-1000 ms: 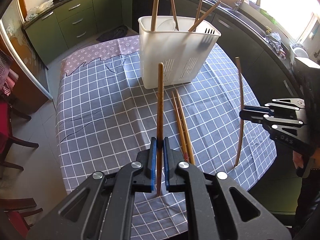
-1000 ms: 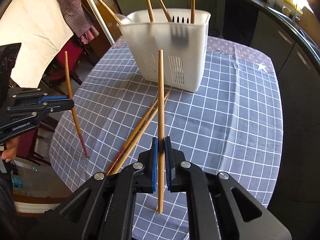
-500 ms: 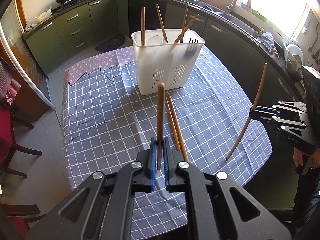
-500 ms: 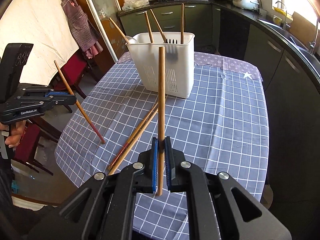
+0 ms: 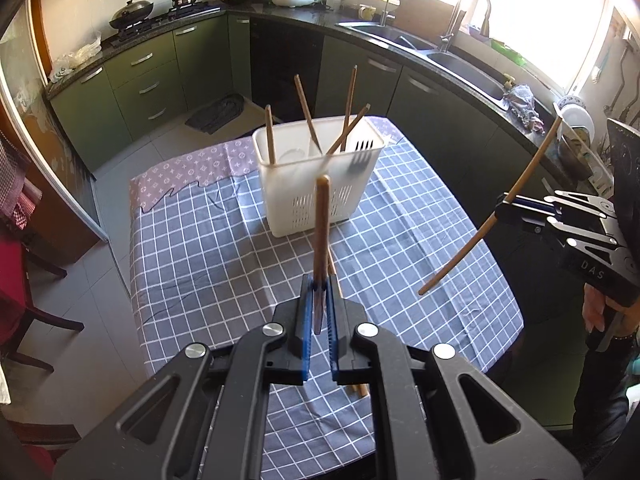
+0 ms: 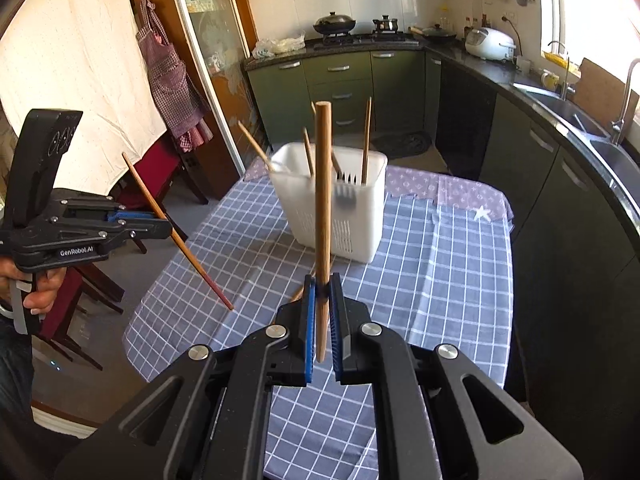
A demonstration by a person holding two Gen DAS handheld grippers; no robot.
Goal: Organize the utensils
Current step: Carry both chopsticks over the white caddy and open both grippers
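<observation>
Both chopsticks are up in the air, so by my reading this is the carry step: each stick is lifted clear and now has to travel to the white holder (image 5: 320, 184) standing on the checked worktop (image 5: 208, 248).

Left side first. The left hand-held gripper (image 5: 319, 300) has its blue pads pressed tight on a chopstick (image 5: 321, 216), pinching it near its lower end, the stick rising almost straight up in front of the holder. From the right wrist view that same stick slants down and to the right, its tip hanging above the cloth near the worktop's edge, touching nothing.

In the middle, the holder already has several chopsticks and a fork (image 5: 358, 156) standing in it. At least one loose stick (image 5: 362, 390) lies on the cloth just below the left jaws, waiting its turn.

Over to the right. The right hand-held gripper (image 6: 323, 300) is clamped the same way on its own chopstick (image 6: 323, 184), held near upright, lower end poking out below the pads.

What next calls for: bring each stick over the holder's open top, lower end first, line it up with a free slot among the sticks already there, then let go. The crowding in there could well snag a tip.
</observation>
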